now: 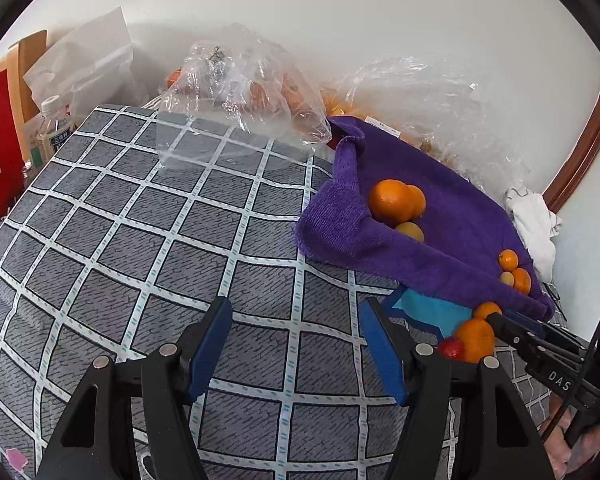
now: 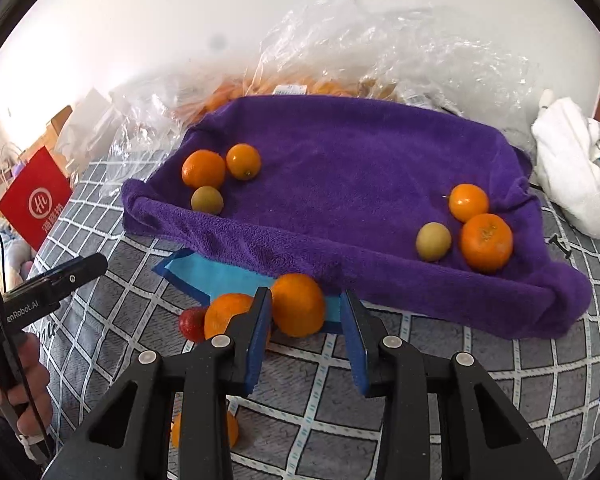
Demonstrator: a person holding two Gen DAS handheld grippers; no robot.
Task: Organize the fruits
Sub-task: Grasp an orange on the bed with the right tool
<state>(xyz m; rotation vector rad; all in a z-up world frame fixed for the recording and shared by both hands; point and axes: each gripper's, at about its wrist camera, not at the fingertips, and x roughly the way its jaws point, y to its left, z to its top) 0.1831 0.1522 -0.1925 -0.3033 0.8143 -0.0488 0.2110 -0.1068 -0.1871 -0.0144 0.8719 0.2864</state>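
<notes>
A purple towel (image 2: pixel 340 140) holds two groups of fruit. On its left lie two oranges (image 2: pixel 203 168) and a yellow-green fruit (image 2: pixel 207 200); on its right, two more oranges (image 2: pixel 486 242) and a pale fruit (image 2: pixel 433 241). In front of the towel, on a blue sheet (image 2: pixel 220 272), an orange (image 2: pixel 298 308) sits between the tips of my right gripper (image 2: pixel 305 294). The left pad is at its edge and a gap shows before the right pad. Beside it are another orange (image 2: pixel 226 310) and a strawberry (image 2: pixel 192 324). My left gripper (image 1: pixel 296 306) stands open over the checked cloth (image 1: pixel 140 240), holding nothing.
Clear plastic bags (image 1: pixel 240 92) with more oranges stand behind the towel against the wall. A white cloth (image 2: pixel 568 168) lies at the right, and a red bag (image 2: pixel 32 196) and a bottle (image 1: pixel 52 128) at the left. One orange (image 2: pixel 230 426) lies half hidden under my right gripper.
</notes>
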